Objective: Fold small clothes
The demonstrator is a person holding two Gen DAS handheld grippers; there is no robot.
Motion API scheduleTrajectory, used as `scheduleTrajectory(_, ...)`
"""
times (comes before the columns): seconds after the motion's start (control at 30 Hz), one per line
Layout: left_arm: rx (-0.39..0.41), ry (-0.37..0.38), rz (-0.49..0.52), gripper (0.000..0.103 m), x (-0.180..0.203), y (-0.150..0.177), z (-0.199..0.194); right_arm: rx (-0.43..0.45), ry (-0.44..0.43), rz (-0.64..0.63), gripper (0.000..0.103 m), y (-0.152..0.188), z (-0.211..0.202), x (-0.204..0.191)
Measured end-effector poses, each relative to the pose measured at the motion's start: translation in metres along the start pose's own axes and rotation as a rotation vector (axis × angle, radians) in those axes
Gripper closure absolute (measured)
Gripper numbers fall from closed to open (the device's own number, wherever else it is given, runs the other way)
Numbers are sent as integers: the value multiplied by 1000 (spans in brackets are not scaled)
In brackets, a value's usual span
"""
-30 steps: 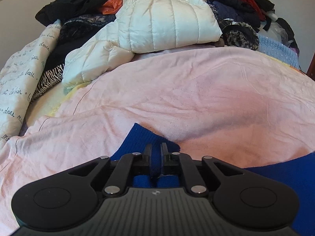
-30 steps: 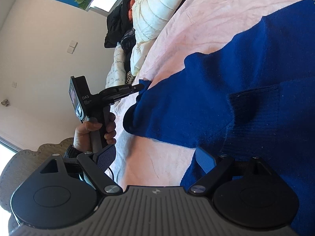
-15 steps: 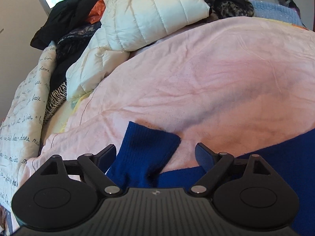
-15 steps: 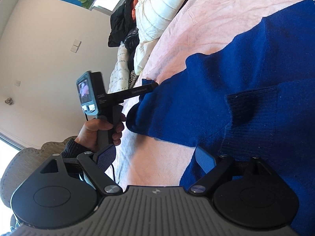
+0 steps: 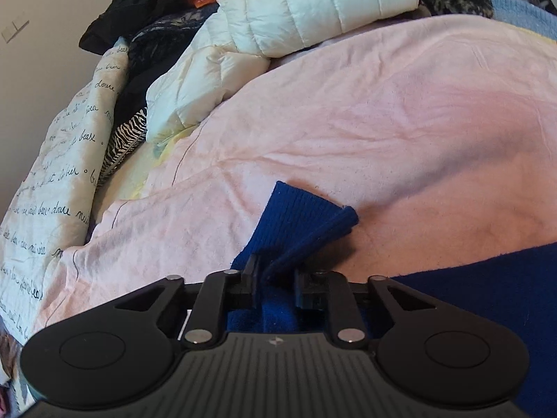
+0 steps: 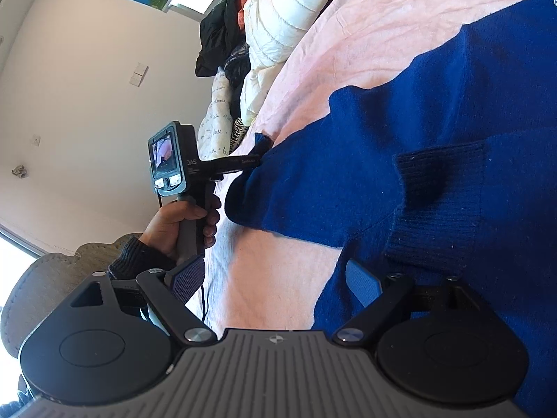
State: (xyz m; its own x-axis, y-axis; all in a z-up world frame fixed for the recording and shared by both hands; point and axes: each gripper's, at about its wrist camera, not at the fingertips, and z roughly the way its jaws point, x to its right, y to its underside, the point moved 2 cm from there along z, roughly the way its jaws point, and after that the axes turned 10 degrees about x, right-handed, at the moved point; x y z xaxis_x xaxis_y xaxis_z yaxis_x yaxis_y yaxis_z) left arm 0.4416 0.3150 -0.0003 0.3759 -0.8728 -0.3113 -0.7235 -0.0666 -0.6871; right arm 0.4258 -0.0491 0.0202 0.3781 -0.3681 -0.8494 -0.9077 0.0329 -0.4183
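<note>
A dark blue knit sweater [image 6: 417,122] lies spread on the pink sheet [image 5: 383,122]. Its ribbed sleeve cuff [image 5: 303,212] sticks up, folded, just ahead of my left gripper [image 5: 275,278], whose jaws are closing and pinch the sleeve fabric between the pads. From the right wrist view, the left gripper [image 6: 250,160] sits at the sleeve's end, held by a hand [image 6: 174,223]. My right gripper [image 6: 275,284] is open wide above the sweater's ribbed hem [image 6: 438,209], touching nothing.
A white puffer jacket [image 5: 306,3] and a heap of dark clothes [image 5: 149,10] fill the far side of the bed. A script-printed cloth [image 5: 52,181] drapes along the left edge. A wall [image 6: 69,104] stands beyond it.
The left gripper, shut on the cuff a second ago, opened wide and has now shut on the sleeve again, tipped further down. The right gripper has stayed put.
</note>
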Motion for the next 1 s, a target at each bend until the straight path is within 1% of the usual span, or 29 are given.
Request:
scheduleTrajectory(0.07,52,1,-26,99,0,-4,-9,3,-1,1,17,1,-1,0)
scheduleTrajectory(0.2,152,-18,-40,100,4,-15,-32,32,-4,4,17,-3,-8,-3)
scheduleTrajectory(0.23,175,-1,-52,100,5,-18,-41,40,-7,4,17,-4,-12,-4)
scheduleTrajectory(0.27,203,36,-63,100,8,-19,-52,49,-10,3,17,-5,-16,-5)
scheduleTrajectory(0.3,243,77,-50,100,16,-18,-67,59,-15,1,17,-7,-21,-6)
scheduleTrajectory(0.37,328,159,32,100,40,-5,-98,81,-17,3,17,-10,-31,-6)
scheduleTrajectory(0.4,374,217,76,100,55,6,-115,91,-17,5,17,-12,-37,-5)
scheduleTrajectory(0.43,396,270,132,100,72,19,-126,101,-16,9,17,-14,-41,-4)
scheduleTrajectory(0.47,389,312,201,99,89,32,-132,110,-15,15,17,-15,-46,-2)
scheduleTrajectory(0.5,386,334,244,99,104,43,-136,119,-12,26,17,-16,-50,1)
scheduleTrajectory(0.53,387,360,265,99,114,53,-143,126,-10,37,17,-17,-53,3)
scheduleTrajectory(0.6,351,429,286,99,131,65,-149,129,-10,51,17,-16,-58,7)
scheduleTrajectory(0.63,318,451,315,99,138,71,-147,129,-11,56,16,-16,-59,8)
scheduleTrajectory(0.7,292,467,363,98,147,80,-142,129,-15,69,16,-18,-55,8)
scheduleTrajectory(0.73,306,458,368,97,147,82,-143,130,-21,76,16,-19,-53,8)
scheduleTrajectory(0.77,302,462,339,96,144,81,-142,131,-29,83,16,-19,-51,8)
scheduleTrajectory(0.8,276,491,283,95,137,80,-139,131,-34,89,16,-20,-47,7)
scheduleTrajectory(0.83,253,525,219,90,129,79,-139,132,-36,93,16,-22,-42,6)
scheduleTrajectory(0.87,235,566,153,76,119,77,-139,133,-38,97,16,-24,-37,5)
scheduleTrajectory(0.9,217,622,89,66,111,78,-141,132,-41,101,16,-26,-30,3)
scheduleTrajectory(0.93,203,677,26,36,103,79,-143,131,-46,105,16,-28,-24,2)
scheduleTrajectory(0.97,203,719,-36,13,96,80,-146,127,-46,108,16,-31,-15,1)
scheduleTrajectory(1.0,229,747,-91,10,89,81,-151,116,-28,109,16,-34,-4,1)
